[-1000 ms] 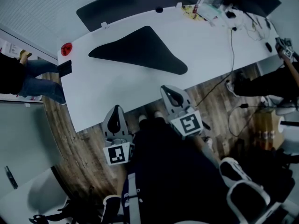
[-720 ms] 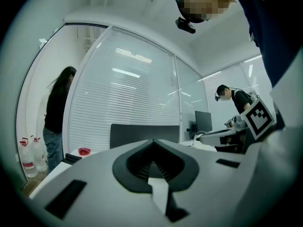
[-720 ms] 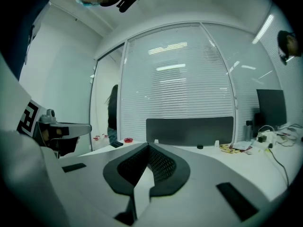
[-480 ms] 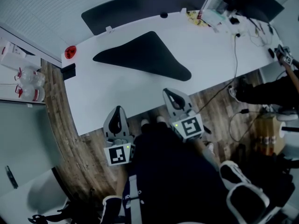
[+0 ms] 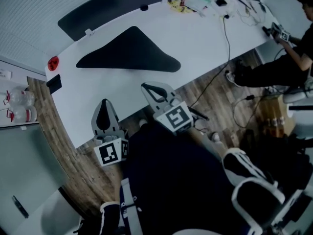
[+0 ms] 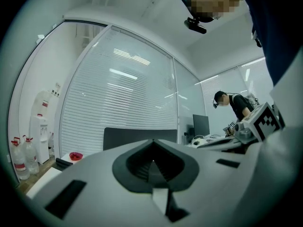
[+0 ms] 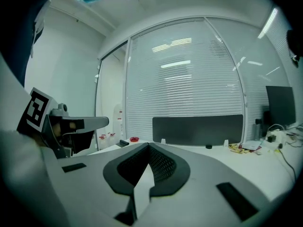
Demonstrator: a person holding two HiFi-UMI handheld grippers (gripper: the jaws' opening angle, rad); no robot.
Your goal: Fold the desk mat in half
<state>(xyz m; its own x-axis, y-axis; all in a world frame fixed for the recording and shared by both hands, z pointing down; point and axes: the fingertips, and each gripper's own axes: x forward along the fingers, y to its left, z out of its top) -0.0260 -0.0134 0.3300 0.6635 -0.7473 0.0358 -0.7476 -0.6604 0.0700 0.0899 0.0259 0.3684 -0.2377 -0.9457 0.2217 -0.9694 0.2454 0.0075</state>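
The black desk mat lies on the white desk as a flat, pointed triangular shape, apart from both grippers. My left gripper hangs off the desk's front edge, shut and empty; its jaws meet at the tip. To its right, my right gripper reaches just over the front edge below the mat, also shut with nothing in it. From the gripper views the mat is hidden behind the jaws.
A red round object and a flat black item sit at the desk's left end. A dark divider panel runs along the back. Cables and clutter lie at the far right, where another person sits. A chair stands behind me.
Both grippers have drifted left along the desk's front edge and the head view has swung with them. The mat has not moved and the jaws stay shut.
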